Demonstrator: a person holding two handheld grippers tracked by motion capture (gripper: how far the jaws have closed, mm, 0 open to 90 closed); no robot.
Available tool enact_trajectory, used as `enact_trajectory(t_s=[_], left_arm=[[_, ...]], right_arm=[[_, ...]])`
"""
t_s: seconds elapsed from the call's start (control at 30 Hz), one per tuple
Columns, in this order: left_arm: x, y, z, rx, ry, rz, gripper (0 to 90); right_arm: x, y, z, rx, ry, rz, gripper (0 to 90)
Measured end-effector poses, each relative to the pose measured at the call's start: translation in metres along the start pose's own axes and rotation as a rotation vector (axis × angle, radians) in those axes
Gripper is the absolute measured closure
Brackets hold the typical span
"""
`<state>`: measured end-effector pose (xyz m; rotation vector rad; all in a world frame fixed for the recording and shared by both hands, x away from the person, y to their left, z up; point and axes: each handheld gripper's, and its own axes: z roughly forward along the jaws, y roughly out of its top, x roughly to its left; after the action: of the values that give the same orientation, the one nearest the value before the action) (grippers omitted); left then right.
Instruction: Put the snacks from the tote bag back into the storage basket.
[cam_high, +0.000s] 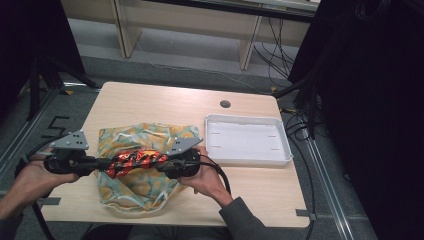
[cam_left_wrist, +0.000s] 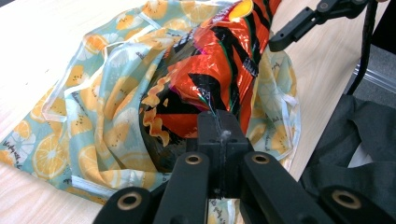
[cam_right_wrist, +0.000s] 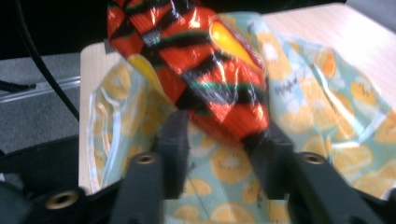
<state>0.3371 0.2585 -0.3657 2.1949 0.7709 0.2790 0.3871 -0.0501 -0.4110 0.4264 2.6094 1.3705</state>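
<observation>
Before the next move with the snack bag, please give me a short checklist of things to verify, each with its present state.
1. Left tool grips one end of the snack bag: ok, its jaws are shut on the crimped edge.
2. Right tool grips the other end: not ok, its jaws stand apart around the bag's end.
3. Bag is above the orange-print cloth bag: ok, the high view shows it held across the cloth.
4. Cloth bag's mouth is open enough to take the snack bag: cannot tell, the cloth is crumpled.
5. White tray is out of the way: ok, it sits to the right, apart from the cloth.
</observation>
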Motion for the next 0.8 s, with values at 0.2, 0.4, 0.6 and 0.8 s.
enact_trajectory(t_s=[0.2, 0.4, 0.6, 0.8], left_arm=[[0.004, -0.001, -0.005, -0.03, 0.005, -0.042, 89.4], [0.007, -0.003, -0.006, -0.077, 0.004, -0.074, 83.1], [0.008, -0.013, -0.014, -0.067, 0.049, -0.068, 51.0], [0.003, -0.037, -0.01, -0.018, 0.073, -0.061, 34.6]], right_arm=[[0.002, 0.005, -0.003, -0.032, 0.009, 0.022, 84.3], [0.0, 0.012, -0.007, -0.04, 0.026, 0.024, 89.6], [-0.001, 0.015, -0.008, -0.048, 0.039, 0.031, 90.0], [-0.002, 0.024, -0.013, -0.064, 0.056, 0.045, 90.0]])
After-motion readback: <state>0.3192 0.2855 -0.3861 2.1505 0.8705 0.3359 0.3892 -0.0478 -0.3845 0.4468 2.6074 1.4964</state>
